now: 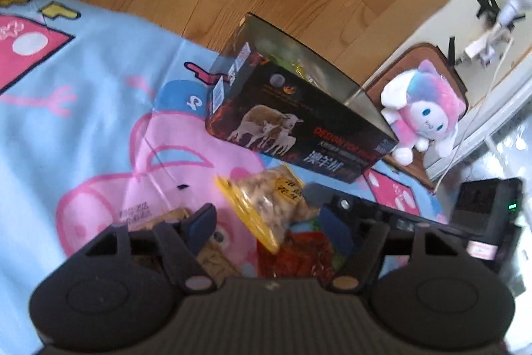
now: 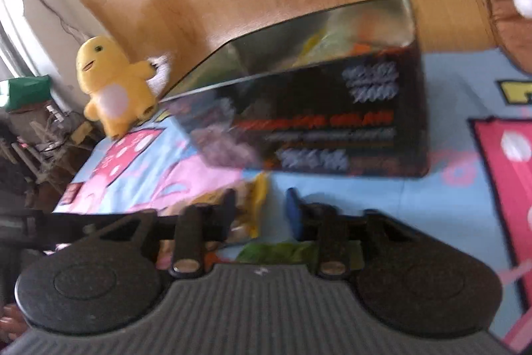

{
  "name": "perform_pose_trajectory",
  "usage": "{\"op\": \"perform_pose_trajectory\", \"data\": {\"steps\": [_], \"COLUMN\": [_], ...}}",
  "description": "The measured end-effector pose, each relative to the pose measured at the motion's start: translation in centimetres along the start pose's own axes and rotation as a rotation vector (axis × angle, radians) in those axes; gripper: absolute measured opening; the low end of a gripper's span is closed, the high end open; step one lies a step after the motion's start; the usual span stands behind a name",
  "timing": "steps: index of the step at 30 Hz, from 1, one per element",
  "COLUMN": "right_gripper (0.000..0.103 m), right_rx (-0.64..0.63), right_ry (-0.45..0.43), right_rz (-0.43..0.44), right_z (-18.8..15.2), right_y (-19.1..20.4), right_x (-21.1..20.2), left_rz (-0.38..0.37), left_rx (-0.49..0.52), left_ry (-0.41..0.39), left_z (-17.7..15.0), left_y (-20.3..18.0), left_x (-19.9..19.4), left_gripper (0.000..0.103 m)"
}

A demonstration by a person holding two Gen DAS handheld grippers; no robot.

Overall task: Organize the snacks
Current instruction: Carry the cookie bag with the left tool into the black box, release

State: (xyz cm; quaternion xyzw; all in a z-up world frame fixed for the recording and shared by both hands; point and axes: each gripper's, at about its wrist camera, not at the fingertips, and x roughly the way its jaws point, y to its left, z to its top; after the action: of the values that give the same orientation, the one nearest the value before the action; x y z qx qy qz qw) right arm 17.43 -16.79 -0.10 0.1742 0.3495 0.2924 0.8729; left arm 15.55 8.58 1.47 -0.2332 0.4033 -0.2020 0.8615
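Yellow snack bag (image 1: pixel 266 208) tilted, long axis diagonal, between open left claw (image 1: pixel 269 228) fingers.

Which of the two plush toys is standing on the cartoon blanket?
The yellow plush, at the blanket's corner. The pink-and-white plush sits on a brown mat instead.

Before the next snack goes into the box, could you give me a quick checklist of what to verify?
1. Box open on top: ok, snacks already show inside.
2. Peanut bag lies between the left tool's fingers: ok.
3. Left tool closed on the bag: not ok, fingers spread apart.
4. Right tool free: ok, open and holding nothing.
5. Red pack clear of the bag: not ok, the bag overlaps it.
6. Room left in the box: cannot tell.
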Motion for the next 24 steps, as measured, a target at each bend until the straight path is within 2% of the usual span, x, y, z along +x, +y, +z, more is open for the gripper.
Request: {"op": "perform_pose_trajectory", "data": {"steps": [1, 3, 6, 9, 13, 16, 18, 22, 24], "right_gripper": [0.014, 0.011, 0.01, 0.01, 0.01, 0.01, 0.01, 0.011, 0.014], "right_rx": [-0.012, -0.062, -0.131, -0.182, -0.236, -0.255, -0.244, -0.233, -0.25], "right_ry": [0.001, -0.018, -0.082, -0.169, -0.289, -0.379, -0.398, -0.383, -0.365], "right_rz": [0.007, -0.018, -0.069, -0.104, -0.146, -0.179, -0.198, -0.218, -0.232], "right_z": [-0.6, -1.8, -3.0, -2.7, -0.9, 1.8, 3.6, 4.9, 4.8], "right_y": [0.7, 2.3, 4.5, 5.8, 7.0, 6.6, 6.0, 4.9, 4.8], "right_x": [-0.3, -1.2, -2.9, -4.8, -6.5, -6.1, -4.9, -2.2, -0.8], "left_rz": [-0.006, -0.043, -0.051, -0.094, -0.106, -0.099, -0.09, 0.011, 0.076], "left_rx": [0.004, -0.018, 0.018, 0.053, 0.14, 0.221, 0.235, 0.222, 0.205], "left_ry": [0.01, 0.044, 0.037, 0.003, -0.065, -0.135, -0.15, -0.15, -0.145], "left_z": [-0.2, -0.7, -1.1, -0.3, 2.5, 5.7, 7.5, 9.8, 10.1], "left_y": [-0.1, -0.2, -1.3, -2.6, -5.1, -6.6, -6.8, -5.5, -4.7], "left_x": [0.1, 0.3, -0.3, -1.6, -2.4, -2.0, -0.9, 2.1, 3.2], "left_gripper": [0.043, 0.037, 0.029, 0.029, 0.029, 0.029, 0.029, 0.031, 0.036]}}
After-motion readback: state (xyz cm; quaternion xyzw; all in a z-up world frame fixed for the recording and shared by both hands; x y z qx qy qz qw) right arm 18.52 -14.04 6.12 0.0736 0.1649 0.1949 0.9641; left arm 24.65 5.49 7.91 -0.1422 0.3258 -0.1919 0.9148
